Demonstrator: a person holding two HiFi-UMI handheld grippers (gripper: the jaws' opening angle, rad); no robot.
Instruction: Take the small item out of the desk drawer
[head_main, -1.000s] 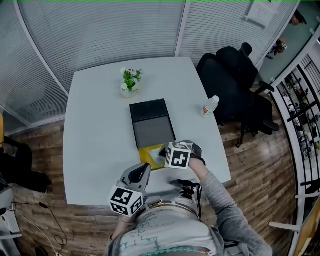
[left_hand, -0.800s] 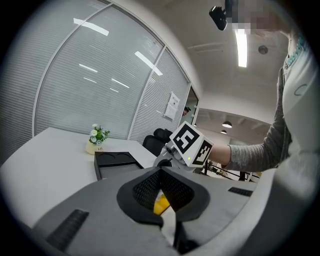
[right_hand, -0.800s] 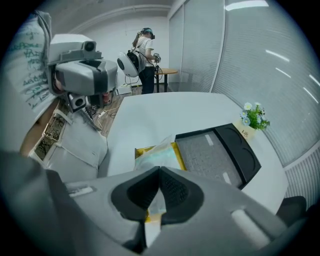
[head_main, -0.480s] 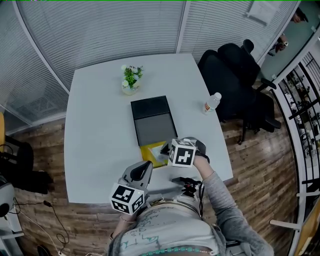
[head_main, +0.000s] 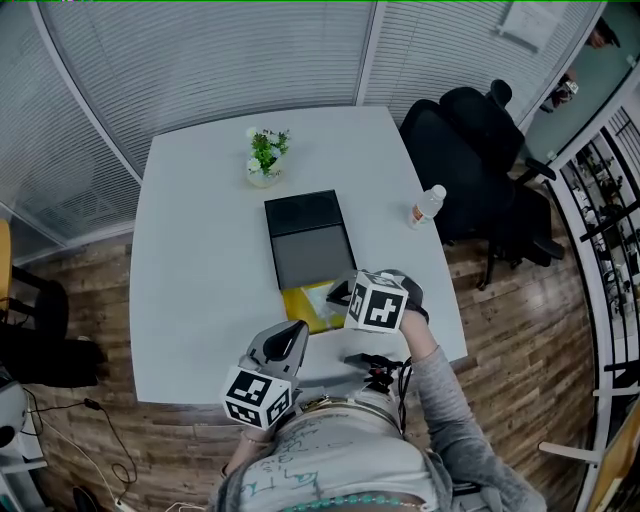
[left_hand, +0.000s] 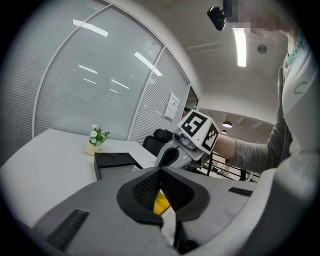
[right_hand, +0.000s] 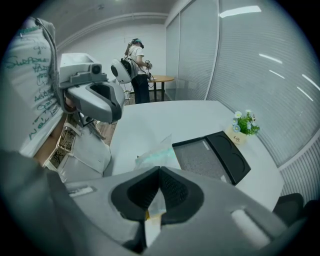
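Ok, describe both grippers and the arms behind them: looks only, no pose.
The left gripper and the right gripper are both grey moulded shells with black ribbed pads. Each carries a white cube printed with black square markers: the left cube and the right cube. The right arm wears a grey knit sleeve.

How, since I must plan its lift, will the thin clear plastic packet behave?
Probably floppy: the thin clear plastic packet crinkles beyond the shut right hand-held gripper. Likely light, being flat film. Its glossy surface may slip.
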